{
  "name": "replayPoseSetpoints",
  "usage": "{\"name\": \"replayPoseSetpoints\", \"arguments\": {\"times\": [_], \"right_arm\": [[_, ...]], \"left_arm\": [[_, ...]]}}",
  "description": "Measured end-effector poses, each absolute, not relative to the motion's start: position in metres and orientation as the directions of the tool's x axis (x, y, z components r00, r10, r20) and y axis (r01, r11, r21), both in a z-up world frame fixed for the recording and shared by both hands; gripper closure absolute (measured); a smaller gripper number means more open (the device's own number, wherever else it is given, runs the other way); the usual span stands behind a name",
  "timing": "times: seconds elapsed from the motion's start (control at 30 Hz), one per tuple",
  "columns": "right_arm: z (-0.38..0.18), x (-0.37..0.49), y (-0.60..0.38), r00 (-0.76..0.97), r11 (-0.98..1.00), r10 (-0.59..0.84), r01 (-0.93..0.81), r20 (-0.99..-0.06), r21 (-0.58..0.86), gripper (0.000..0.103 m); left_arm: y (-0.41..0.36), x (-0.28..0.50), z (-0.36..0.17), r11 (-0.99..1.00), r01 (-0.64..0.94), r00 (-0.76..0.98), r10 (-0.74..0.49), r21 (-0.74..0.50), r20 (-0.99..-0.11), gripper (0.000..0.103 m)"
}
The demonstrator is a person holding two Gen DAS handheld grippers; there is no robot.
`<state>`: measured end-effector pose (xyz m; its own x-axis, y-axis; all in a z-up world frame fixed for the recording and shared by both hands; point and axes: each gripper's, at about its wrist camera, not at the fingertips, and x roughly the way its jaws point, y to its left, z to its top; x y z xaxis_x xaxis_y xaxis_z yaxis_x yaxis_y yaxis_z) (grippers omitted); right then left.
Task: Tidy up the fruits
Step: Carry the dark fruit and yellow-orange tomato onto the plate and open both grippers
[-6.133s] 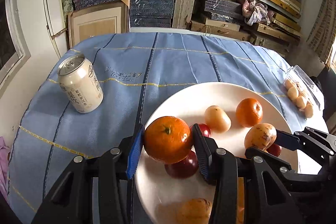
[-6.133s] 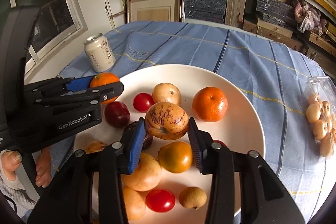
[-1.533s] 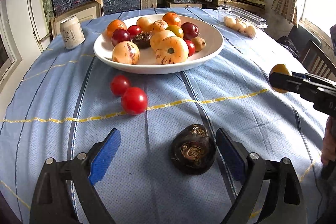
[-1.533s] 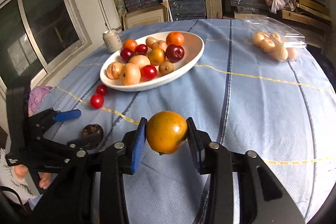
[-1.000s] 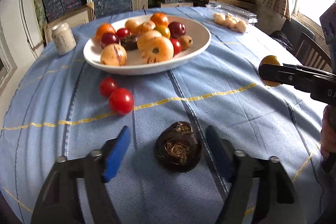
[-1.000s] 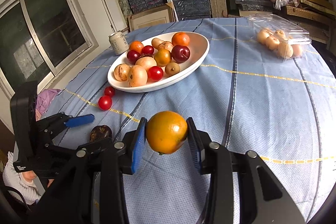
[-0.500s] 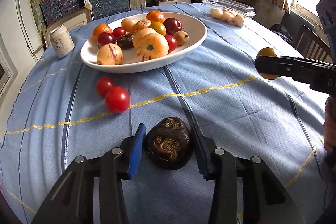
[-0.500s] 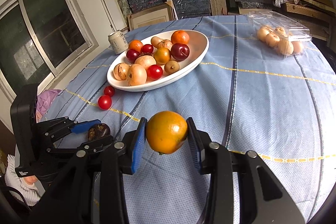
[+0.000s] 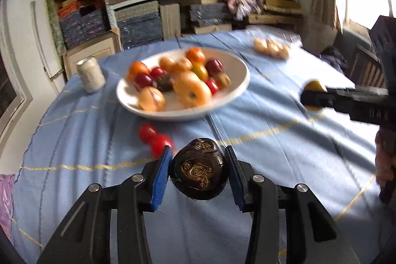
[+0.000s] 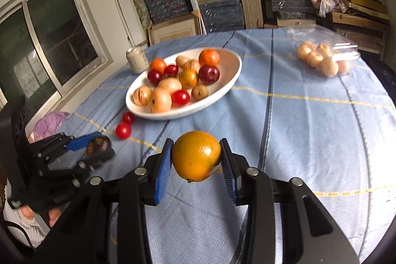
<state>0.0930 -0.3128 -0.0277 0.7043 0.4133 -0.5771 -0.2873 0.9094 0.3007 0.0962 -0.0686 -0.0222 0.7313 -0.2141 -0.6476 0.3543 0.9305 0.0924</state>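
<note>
Left gripper (image 9: 198, 171) is clamped on a dark, wrinkly round fruit (image 9: 198, 168); right gripper (image 10: 196, 162) grips a smooth orange citrus (image 10: 196, 156), white oval fruit plate (image 10: 226, 88) farther back.

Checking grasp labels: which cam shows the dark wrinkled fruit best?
Left wrist view. The dark wrinkled fruit sits centre frame, sharp, pinched in the left gripper, its curled markings readable. In the right wrist view only a brown sliver shows at the left edge, mostly hidden by that gripper's fingers.
</note>
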Motion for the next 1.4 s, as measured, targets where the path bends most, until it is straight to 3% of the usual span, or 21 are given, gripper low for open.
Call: {"name": "replayPoseSetpoints", "arguments": {"times": [0.3, 0.53, 0.83, 1.1, 1.4], "right_arm": [[0.068, 0.091, -0.32, 0.794, 0.928, 0.372, -0.301, -0.481, 0.221, 0.066], [0.124, 0.128, -0.291, 0.826, 0.927, 0.374, -0.34, -0.422, 0.158, 0.066], [0.065, 0.197, -0.238, 0.716, 0.888, 0.457, -0.399, -0.527, 0.228, 0.066], [0.011, 0.268, -0.252, 0.696, 0.935, 0.355, -0.282, -0.624, 0.217, 0.066], [-0.019, 0.315, -0.227, 0.65, 0.932, 0.353, -0.303, -0.673, 0.197, 0.066]], "left_arm": [[-0.024, 0.152, 0.085, 0.964, 0.239, 0.816, -0.137, 0.113, -0.562, 0.059], [-0.041, 0.208, 0.115, 0.969, 0.227, 0.816, -0.135, 0.097, -0.562, 0.059], [-0.066, 0.272, 0.059, 0.967, 0.253, 0.731, -0.171, 0.03, -0.66, 0.059], [-0.07, 0.289, 0.005, 0.96, 0.28, 0.663, -0.196, -0.004, -0.722, 0.059], [-0.068, 0.29, -0.02, 0.955, 0.297, 0.626, -0.211, -0.02, -0.751, 0.059]]}}
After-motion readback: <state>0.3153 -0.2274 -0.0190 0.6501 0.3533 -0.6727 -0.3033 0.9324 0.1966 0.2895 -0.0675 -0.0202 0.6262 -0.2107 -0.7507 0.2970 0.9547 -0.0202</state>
